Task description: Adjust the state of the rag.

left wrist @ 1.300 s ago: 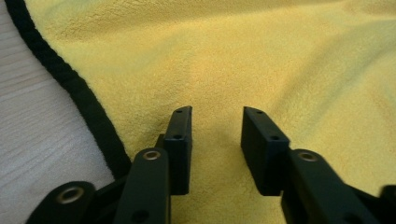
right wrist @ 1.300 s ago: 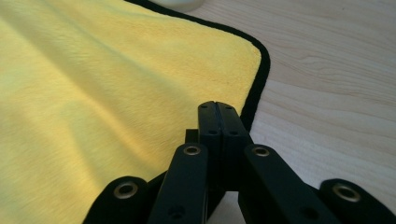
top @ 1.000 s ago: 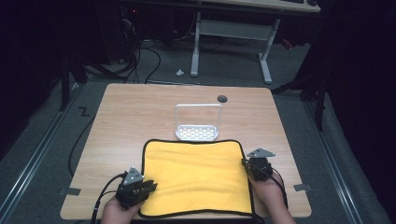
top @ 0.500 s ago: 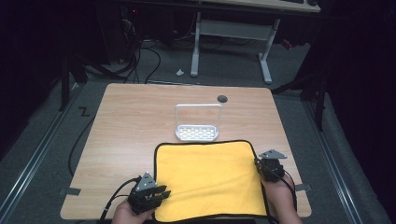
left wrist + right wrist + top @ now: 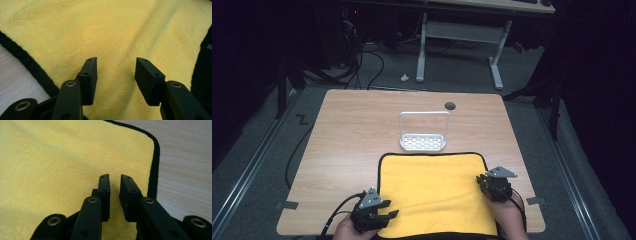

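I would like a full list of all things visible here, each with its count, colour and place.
cloth: one, yellow with black edging, flat on the near middle of the table
rack: one, white, just beyond the far edge of the cloth
table: one, light wood, centre of the high view
hole: one, dark, round, in the tabletop beyond the rack
tape: two grey pieces, near left and near right edges of the table
desk frame: one, white, on the floor beyond the table
left tongs: one, black, at the cloth's near left edge, jaws just opened, nothing gripped
right tongs: one, black, at the cloth's right edge, jaws just parted slightly, nothing between them
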The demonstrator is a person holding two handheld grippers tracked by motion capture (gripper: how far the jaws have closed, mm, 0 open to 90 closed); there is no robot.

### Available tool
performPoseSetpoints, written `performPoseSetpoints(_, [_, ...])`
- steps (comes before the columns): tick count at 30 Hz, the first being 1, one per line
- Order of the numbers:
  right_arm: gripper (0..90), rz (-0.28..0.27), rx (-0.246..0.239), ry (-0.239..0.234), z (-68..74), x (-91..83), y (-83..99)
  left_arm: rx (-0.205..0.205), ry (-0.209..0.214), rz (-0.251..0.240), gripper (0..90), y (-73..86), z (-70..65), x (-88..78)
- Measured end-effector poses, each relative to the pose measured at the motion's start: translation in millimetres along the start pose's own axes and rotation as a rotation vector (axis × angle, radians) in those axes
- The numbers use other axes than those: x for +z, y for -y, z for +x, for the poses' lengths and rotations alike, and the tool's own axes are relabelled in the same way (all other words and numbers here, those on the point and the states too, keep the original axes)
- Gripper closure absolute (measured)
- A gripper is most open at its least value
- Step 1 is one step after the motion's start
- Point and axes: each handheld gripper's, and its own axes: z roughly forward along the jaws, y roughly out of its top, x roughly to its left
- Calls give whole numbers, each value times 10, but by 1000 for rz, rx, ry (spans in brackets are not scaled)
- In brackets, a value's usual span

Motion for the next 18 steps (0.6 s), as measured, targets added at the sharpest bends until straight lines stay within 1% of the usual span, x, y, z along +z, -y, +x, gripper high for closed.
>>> performPoseSetpoints(2, [778,-14,-1,-9,33,-30,-1,-1,-21,-15,531,-10,28,-14])
performPoseSetpoints(3, [772,-21,-4,-14,59,-55,-2,-10,-33,-20,531,-21,71,-19])
performPoseSetpoints(5, [759,-44,-11,-30,124,-102,-6,-48,-45,-44,532,-48,186,-23])
performPoseSetpoints(8, [736,-58,-30,-50,246,-138,-21,-69,-84,-57,532,-102,370,-10])
performPoseSetpoints(9, [729,-61,-43,-56,288,-143,-25,-71,-106,-66,531,-125,437,-2])
performPoseSetpoints(11, [707,-68,-61,-64,368,-145,-33,-75,-134,-78,527,-164,542,12])
performPoseSetpoints(13, [684,-73,-78,-68,434,-143,-48,-89,-158,-82,517,-219,663,60])
performPoseSetpoints(16, [669,-80,-89,-75,511,-130,-70,-102,-221,-74,497,-305,836,149])
performPoseSetpoints(17, [671,-81,-102,-71,537,-123,-70,-113,-234,-76,488,-335,887,173])
performPoseSetpoints(18, [677,-78,-111,-68,561,-117,-68,-125,-237,-81,479,-368,936,192])
